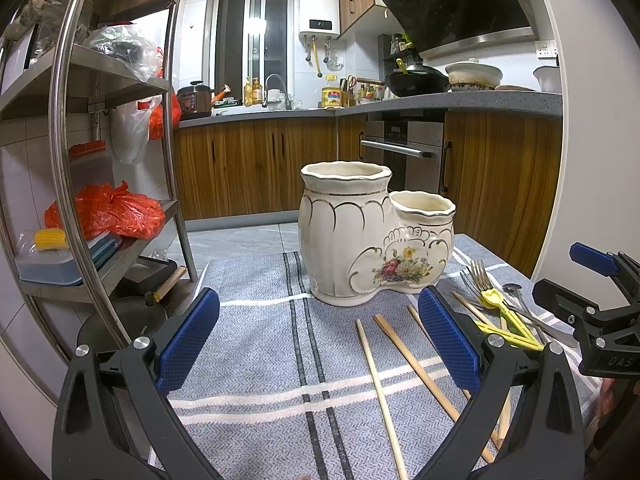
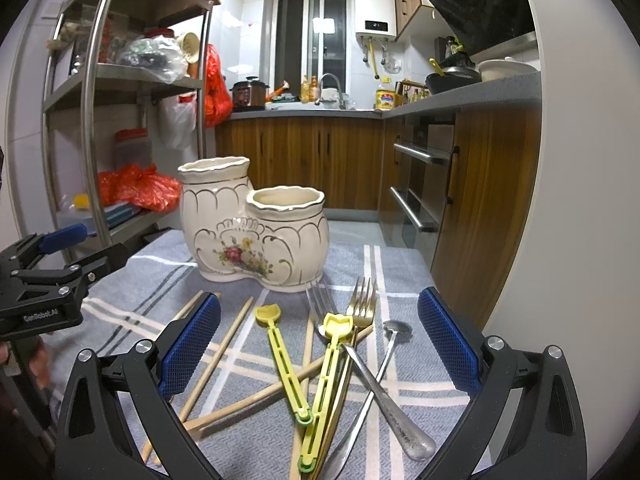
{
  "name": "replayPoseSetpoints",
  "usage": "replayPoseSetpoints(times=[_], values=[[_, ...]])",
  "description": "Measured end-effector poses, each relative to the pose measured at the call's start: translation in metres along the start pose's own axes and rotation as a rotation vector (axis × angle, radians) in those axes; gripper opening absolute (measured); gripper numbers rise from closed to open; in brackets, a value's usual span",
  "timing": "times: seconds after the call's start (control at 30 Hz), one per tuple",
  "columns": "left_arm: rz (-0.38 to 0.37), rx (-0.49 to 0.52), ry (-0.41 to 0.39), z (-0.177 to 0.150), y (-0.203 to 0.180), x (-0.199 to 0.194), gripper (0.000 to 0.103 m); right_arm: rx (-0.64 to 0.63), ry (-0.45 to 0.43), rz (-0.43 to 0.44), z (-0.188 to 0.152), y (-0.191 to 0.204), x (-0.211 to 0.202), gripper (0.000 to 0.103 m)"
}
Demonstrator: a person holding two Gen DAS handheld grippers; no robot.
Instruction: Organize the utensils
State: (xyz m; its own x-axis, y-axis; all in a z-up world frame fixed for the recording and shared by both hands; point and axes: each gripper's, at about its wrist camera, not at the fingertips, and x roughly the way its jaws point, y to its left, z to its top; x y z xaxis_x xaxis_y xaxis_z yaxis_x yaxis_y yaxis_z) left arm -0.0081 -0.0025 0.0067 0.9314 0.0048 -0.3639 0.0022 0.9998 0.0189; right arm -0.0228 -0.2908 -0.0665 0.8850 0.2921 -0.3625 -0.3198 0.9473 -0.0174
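A cream ceramic utensil holder (image 1: 372,240) with two empty cups and a flower print stands on a grey plaid cloth (image 1: 256,344); it also shows in the right wrist view (image 2: 256,232). Wooden chopsticks (image 1: 416,364) (image 2: 224,352), yellow plastic tongs (image 2: 312,376), a gold fork (image 2: 362,308), a steel fork (image 2: 320,304) and a steel spoon (image 2: 396,328) lie loose in front of it. My left gripper (image 1: 320,340) is open and empty above the cloth. My right gripper (image 2: 320,344) is open and empty over the utensil pile.
A steel shelf rack (image 1: 104,120) with red bags and boxes stands at the left. Wooden kitchen cabinets (image 1: 256,160) and an oven (image 1: 404,156) are behind. The cloth's far edge lies just behind the holder. A white wall (image 2: 560,240) rises at the right.
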Motion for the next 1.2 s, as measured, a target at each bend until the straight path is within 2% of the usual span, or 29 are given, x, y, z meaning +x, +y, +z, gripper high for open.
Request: replayPoseSetpoints(times=[0.53, 0.67, 0.8, 0.97, 1.07, 1.2], values=[[0.002, 0.007, 0.020, -0.005, -0.001, 0.007, 0.098, 0.001, -0.003, -0.002, -0.001, -0.001, 0.002, 0.098], [-0.016, 0.037, 0.028, -0.004, -0.006, 0.009, 0.098, 0.007, 0.000, -0.002, -0.003, -0.002, 0.007, 0.098], [0.018, 0.094, 0.042, -0.001, -0.011, 0.011, 0.098, 0.018, 0.001, 0.000, -0.004, -0.004, 0.010, 0.098], [-0.060, 0.096, 0.118, 0.009, -0.010, 0.018, 0.098, 0.018, 0.038, 0.012, -0.003, -0.008, 0.013, 0.098], [-0.116, 0.138, 0.183, 0.011, -0.014, 0.026, 0.098, 0.003, 0.080, 0.005, -0.004, -0.007, 0.017, 0.098], [-0.109, 0.238, 0.244, 0.004, -0.025, 0.034, 0.098, -0.019, 0.150, 0.003, -0.007, -0.009, 0.026, 0.098]])
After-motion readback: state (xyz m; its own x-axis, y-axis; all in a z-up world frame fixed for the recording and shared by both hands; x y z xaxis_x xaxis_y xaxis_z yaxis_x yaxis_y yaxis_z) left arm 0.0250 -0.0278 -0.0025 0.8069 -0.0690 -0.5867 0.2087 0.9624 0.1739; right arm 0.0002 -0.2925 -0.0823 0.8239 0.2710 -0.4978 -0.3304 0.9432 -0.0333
